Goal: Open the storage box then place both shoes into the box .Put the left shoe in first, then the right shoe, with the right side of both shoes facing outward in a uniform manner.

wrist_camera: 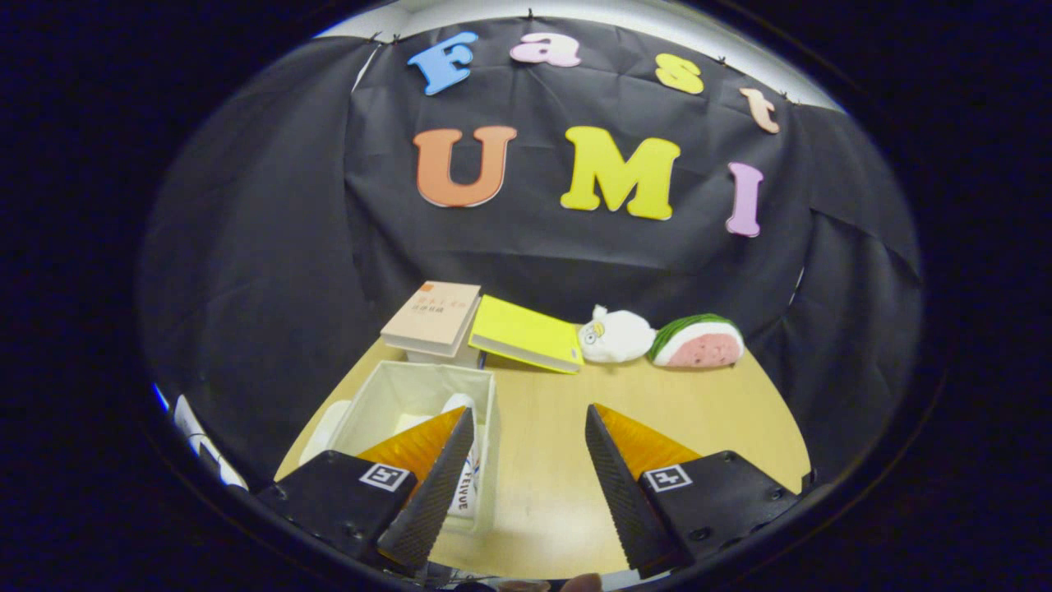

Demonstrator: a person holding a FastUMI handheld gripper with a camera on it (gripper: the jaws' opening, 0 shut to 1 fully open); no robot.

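The storage box (394,390), a whitish translucent bin with no lid on it, stands on the wooden table (657,411) under and just ahead of my left finger. A white shoe (465,481) lies inside it, mostly hidden behind that finger. My gripper (530,419) hovers above the table with its fingers wide apart and nothing between them. The right finger is over bare wood beside the box.
Beyond the box, a beige book (433,316) and a yellow book (526,333) lie against the cloth wall. A white plush toy (618,335) and a watermelon-slice plush (699,341) sit further right. A pale flat piece (322,432) lies left of the box.
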